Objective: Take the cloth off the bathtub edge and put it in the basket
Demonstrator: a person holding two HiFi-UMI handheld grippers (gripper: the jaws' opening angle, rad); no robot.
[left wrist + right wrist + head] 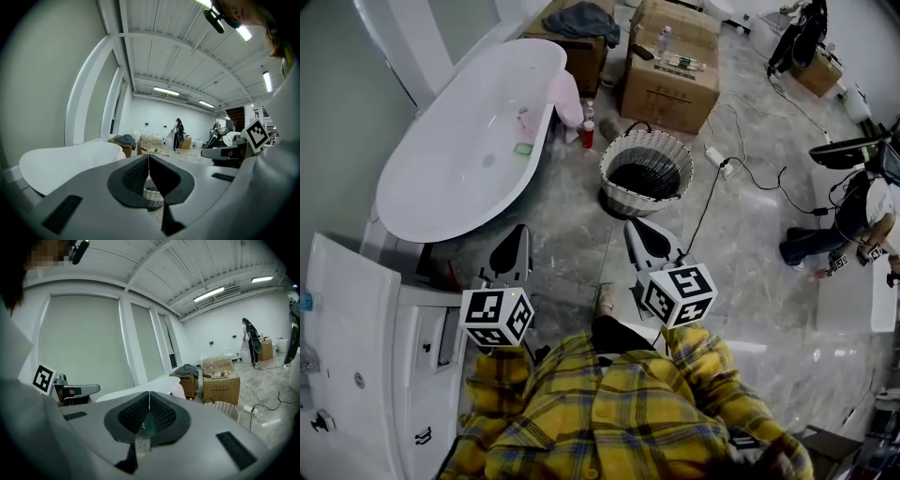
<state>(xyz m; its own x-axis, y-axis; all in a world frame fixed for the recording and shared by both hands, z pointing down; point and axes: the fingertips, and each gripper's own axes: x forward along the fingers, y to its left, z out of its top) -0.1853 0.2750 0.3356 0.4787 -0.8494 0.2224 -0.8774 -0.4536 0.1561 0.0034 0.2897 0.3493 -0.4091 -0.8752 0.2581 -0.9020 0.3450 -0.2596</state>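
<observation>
Starting nearest: left gripper (520,234) and right gripper (636,230), jaws pressed together, nothing between them. Beyond: woven basket (623,202), upright on the floor. Left: white bathtub (441,187). Farther: pink cloth (567,97) draped over the tub's far rim, long axis hanging down its outer wall.

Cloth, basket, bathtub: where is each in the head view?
Cloth (566,97): head view, middle of its pink hanging fold.
Basket (619,199): head view, woven outer wall.
Bathtub (455,173): head view, bare white inside.
</observation>
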